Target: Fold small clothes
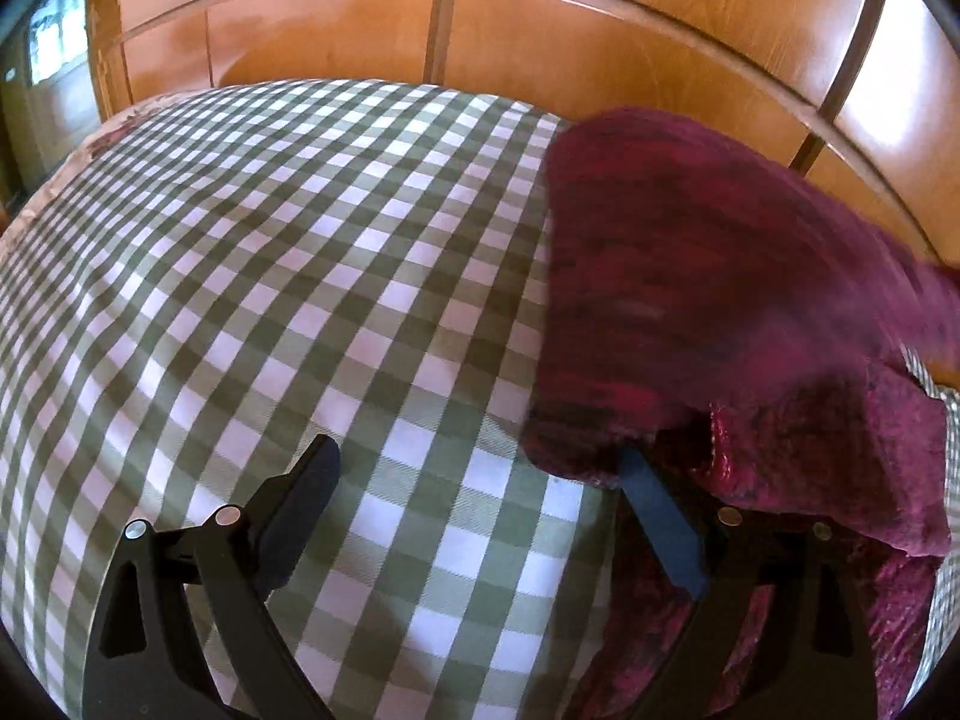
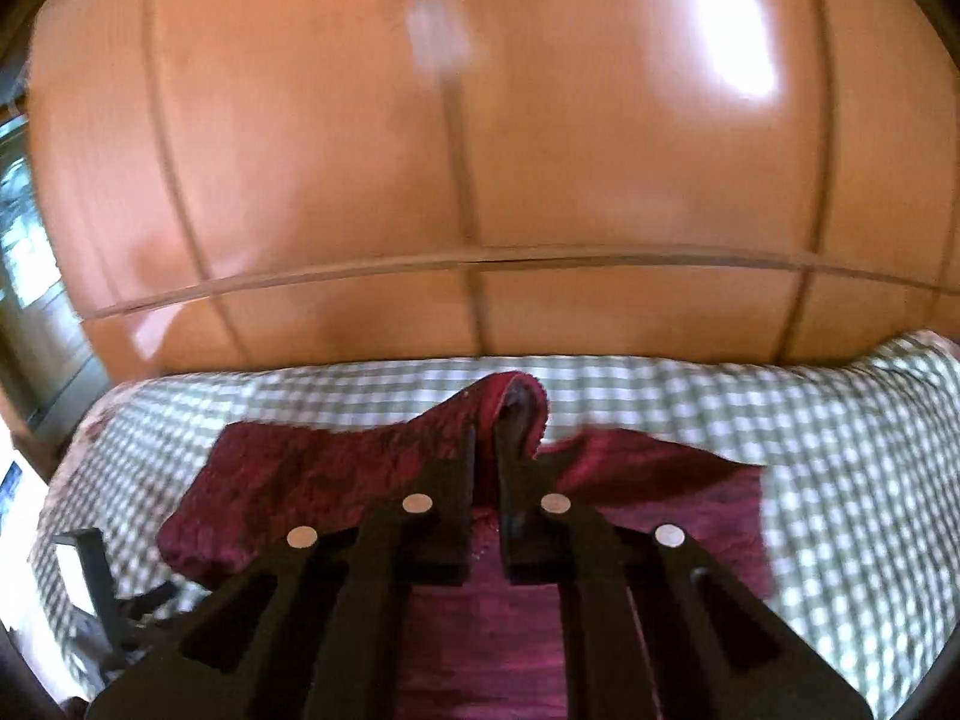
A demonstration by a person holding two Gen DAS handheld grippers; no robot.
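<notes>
Right gripper (image 2: 485, 456) pinched shut on lifted fold of maroon velvet garment (image 2: 336, 474), over green-checked tablecloth (image 1: 270, 276), left gripper (image 1: 480, 468) spread wide, holding nothing, garment edge draped over one finger (image 1: 654, 516), wooden cabinet (image 2: 480, 150) behind

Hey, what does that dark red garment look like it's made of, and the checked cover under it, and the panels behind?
Dark red garment: looks like crushed velvet or a similar napped fabric, with mottled sheen; the exact fibre is unclear. Checked cover: thin woven cloth, likely cotton, matte, with green-and-white gingham squares and soft wrinkles. Panels: wood or wood-look laminate, glossy, with faint grain and bright window glare.
</notes>
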